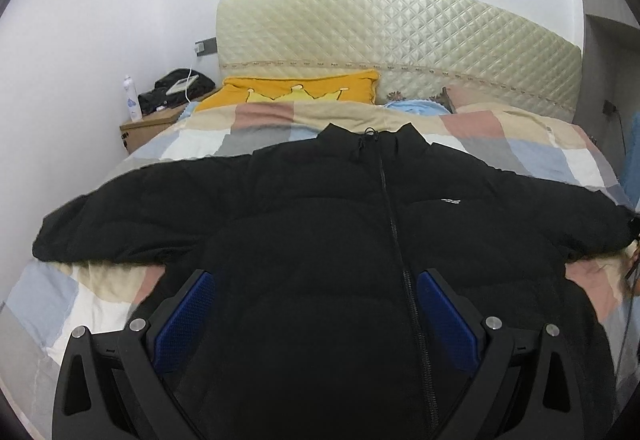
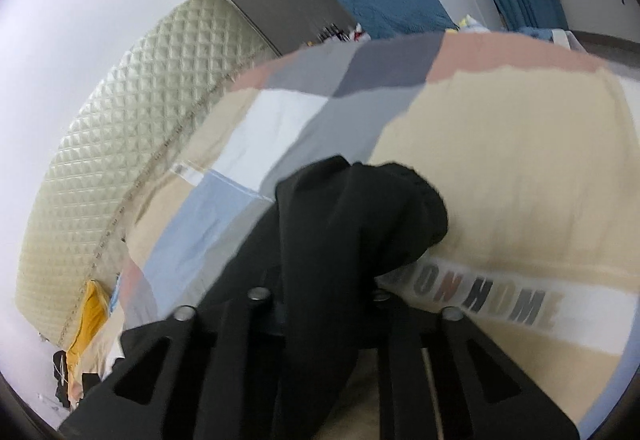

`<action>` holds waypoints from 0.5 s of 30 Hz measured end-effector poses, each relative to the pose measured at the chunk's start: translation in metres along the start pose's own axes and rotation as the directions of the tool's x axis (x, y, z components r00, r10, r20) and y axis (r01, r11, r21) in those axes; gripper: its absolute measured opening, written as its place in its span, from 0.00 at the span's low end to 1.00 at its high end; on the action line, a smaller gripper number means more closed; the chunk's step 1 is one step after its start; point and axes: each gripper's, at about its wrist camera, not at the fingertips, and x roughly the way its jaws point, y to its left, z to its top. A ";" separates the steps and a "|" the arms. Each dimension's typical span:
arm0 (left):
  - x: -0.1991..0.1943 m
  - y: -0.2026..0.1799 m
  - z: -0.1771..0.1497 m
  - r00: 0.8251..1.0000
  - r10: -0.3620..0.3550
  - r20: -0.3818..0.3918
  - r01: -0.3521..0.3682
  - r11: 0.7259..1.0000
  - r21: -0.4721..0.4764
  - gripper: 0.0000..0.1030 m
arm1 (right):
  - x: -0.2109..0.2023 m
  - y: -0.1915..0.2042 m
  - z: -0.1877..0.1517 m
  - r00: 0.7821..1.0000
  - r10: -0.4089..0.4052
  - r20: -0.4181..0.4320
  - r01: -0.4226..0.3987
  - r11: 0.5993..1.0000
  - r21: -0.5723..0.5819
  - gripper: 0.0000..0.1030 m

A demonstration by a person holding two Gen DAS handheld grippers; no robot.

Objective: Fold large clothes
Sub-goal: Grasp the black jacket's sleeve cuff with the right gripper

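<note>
Puffy black jacket (image 1: 320,224) spread on bed (image 1: 200,136): soft, bulky, springs back. Your right tongs (image 2: 360,240) clench the cuff; left tongs (image 1: 316,304) released over hem.

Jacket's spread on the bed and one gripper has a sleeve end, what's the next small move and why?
Probably carry the sleeve cuff inward across the jacket. The right gripper looks shut on the cuff, both sleeves lie stretched out sideways, and the left gripper sits open over the zipped front.

"HOME" readable on white strip (image 2: 500,304) of quilt (image 2: 500,160) (preceding letters blurred).
</note>
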 end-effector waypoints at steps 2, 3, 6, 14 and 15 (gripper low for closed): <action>-0.004 0.005 -0.002 0.995 0.071 0.066 -0.072 0.997 0.022 0.99 | -0.006 0.003 0.006 1.000 -0.007 0.027 0.007 1.000 -0.011 0.10; -0.006 0.009 -0.002 0.992 0.097 0.082 -0.099 0.995 0.020 0.99 | -0.013 0.002 0.008 0.999 -0.017 0.047 0.017 1.000 -0.004 0.09; -0.005 0.031 -0.004 0.994 0.089 0.062 -0.088 0.996 -0.024 0.99 | -0.029 -0.002 0.010 0.996 -0.031 0.084 0.031 1.000 0.001 0.09; -0.037 0.053 -0.005 0.965 0.208 0.160 -0.212 0.977 0.009 0.99 | -0.080 0.026 0.037 0.993 -0.001 0.117 -0.001 1.000 0.018 0.09; -0.045 0.055 -0.003 0.959 0.215 0.183 -0.221 0.975 0.011 0.99 | -0.091 0.035 0.042 0.992 0.009 0.129 -0.010 1.000 0.006 0.09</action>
